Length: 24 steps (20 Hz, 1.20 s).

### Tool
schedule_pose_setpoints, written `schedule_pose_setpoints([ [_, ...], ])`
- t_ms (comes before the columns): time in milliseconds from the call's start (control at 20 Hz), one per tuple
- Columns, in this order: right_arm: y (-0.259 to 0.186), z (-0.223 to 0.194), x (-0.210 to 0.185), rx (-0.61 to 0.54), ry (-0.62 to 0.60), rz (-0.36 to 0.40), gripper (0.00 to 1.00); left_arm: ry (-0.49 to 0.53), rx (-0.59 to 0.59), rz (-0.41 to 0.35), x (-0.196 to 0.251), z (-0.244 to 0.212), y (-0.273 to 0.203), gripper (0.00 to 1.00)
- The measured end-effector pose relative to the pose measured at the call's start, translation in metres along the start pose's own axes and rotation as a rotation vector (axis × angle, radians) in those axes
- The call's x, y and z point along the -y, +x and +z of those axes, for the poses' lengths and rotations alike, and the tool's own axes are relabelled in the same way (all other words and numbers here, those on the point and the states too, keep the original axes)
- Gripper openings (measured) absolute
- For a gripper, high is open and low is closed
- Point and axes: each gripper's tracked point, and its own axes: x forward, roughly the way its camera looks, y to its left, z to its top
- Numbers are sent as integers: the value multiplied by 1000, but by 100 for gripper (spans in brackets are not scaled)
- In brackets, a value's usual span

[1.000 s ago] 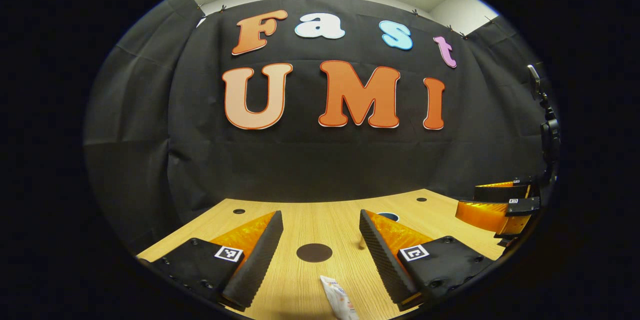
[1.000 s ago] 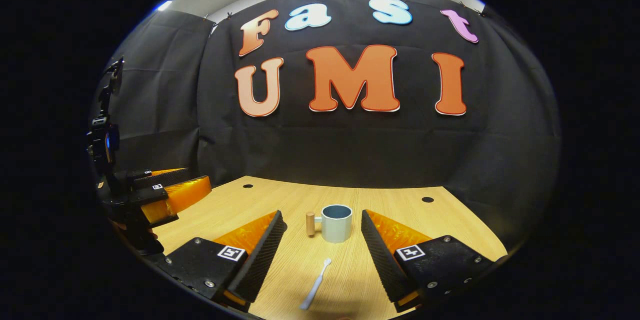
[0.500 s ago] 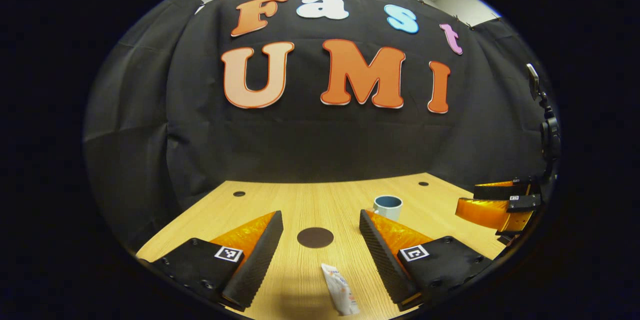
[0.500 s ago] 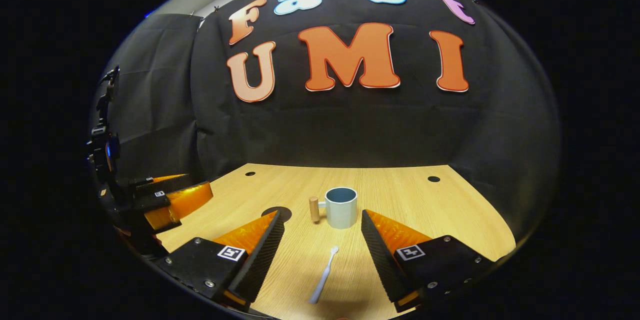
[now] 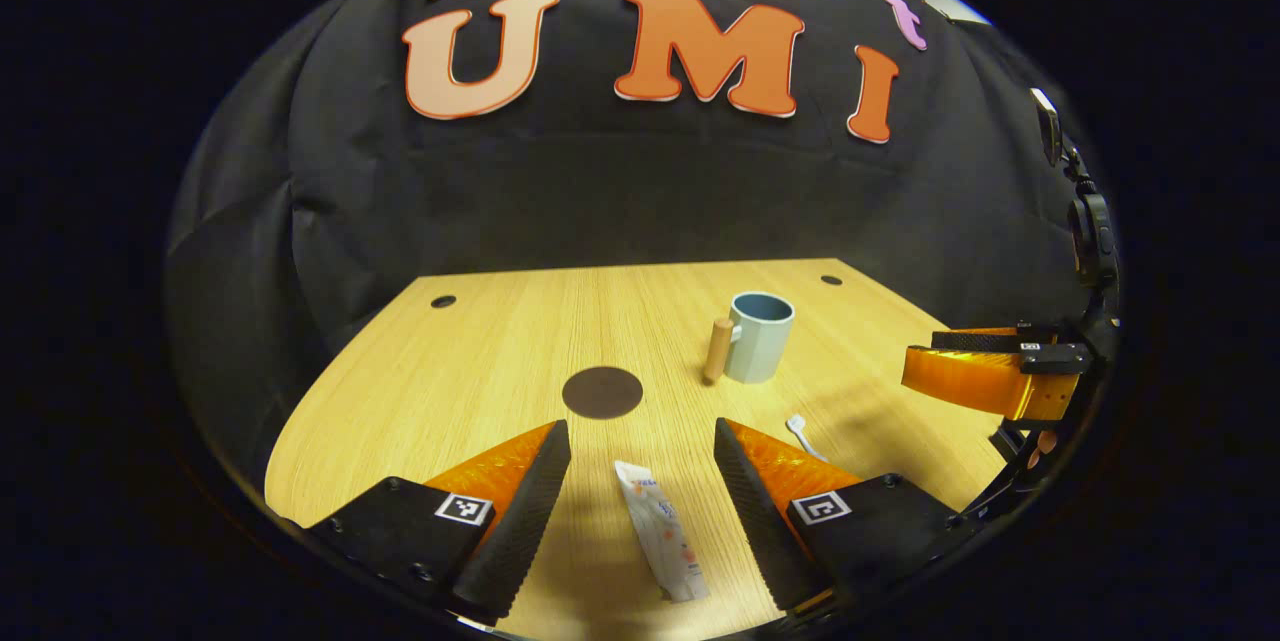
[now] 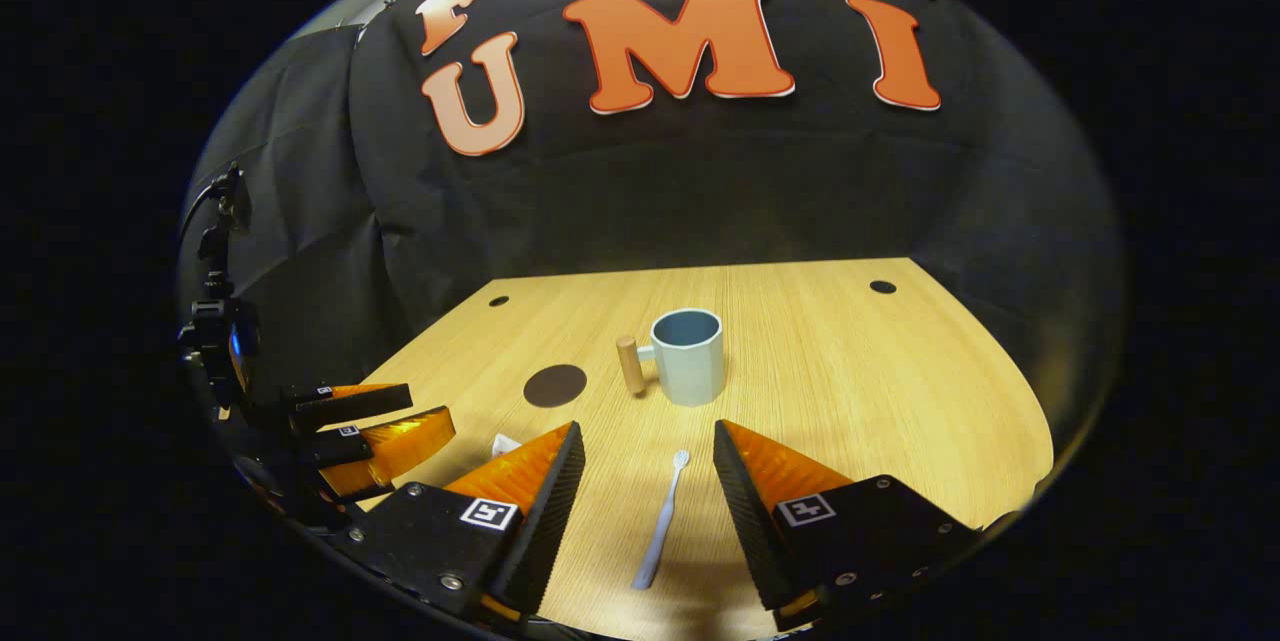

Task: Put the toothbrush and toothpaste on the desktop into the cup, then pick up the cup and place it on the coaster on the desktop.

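Observation:
A white toothpaste tube (image 5: 661,543) lies on the wooden desktop (image 5: 480,371), between the spread fingers of my left gripper (image 5: 640,511), which hovers open above it. A pale toothbrush (image 6: 663,519) lies lengthwise between the fingers of my right gripper (image 6: 640,511), also open and untouched by them. The blue-grey cup (image 6: 688,356) with a wooden handle stands upright beyond the toothbrush, also in the left gripper view (image 5: 760,351). A dark round coaster (image 5: 602,392) lies left of the cup (image 6: 555,385). The toothbrush head (image 5: 800,429) peeks past my left gripper's right finger.
The other gripper shows at the right edge of the left gripper view (image 5: 990,376) and at the left edge of the right gripper view (image 6: 370,426). Small dark holes (image 6: 882,287) mark the desktop's far corners. The black cloth wall rises behind the desk.
Both views have tilted downward, showing more of the desktop. Toothpaste and toothbrush now sit farther up between the fingers, and the cup and coaster are in fuller sight. Both grippers stay open.

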Motion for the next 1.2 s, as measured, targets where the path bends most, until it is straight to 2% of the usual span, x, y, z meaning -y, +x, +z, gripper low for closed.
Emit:
schedule_pose_setpoints([
  [300,25,-47,-5,-201,-12,19,75,1,-170,-18,23,-8,3,93],
  [350,27,-52,-9,-226,-14,24,65,1,-191,-25,27,-8,3,92],
  [400,29,-56,-10,-246,-22,22,74,0,-208,-35,34,-15,2,93],
  [600,43,-75,-1,-308,-58,-16,74,-20,-312,-58,45,-31,-11,93],
  [650,45,-77,0,-323,-61,-20,74,-35,-339,-64,49,-33,-13,82],
  [700,49,-80,0,-336,-66,-25,74,-49,-362,-70,53,-34,-17,79],
  [750,50,-85,-2,-360,-65,-22,64,-63,-382,-75,54,-36,-16,82],
  [800,52,-90,-3,-379,-59,-15,69,-75,-399,-73,54,-42,-11,78],
  [850,55,-96,-2,-399,-57,-19,66,-86,-426,-69,53,-49,-9,82],
  [900,57,-101,0,-419,-61,-28,66,-100,-449,-69,54,-55,-5,77],
  [1050,59,-109,4,-458,-62,-35,61,-130,-510,-63,52,-66,2,79],
  [1100,61,-110,2,-463,-54,-30,60,-141,-539,-45,50,-72,2,76],
  [1200,63,-111,6,-472,-61,-42,60,-161,-585,-25,47,-81,9,62],
])
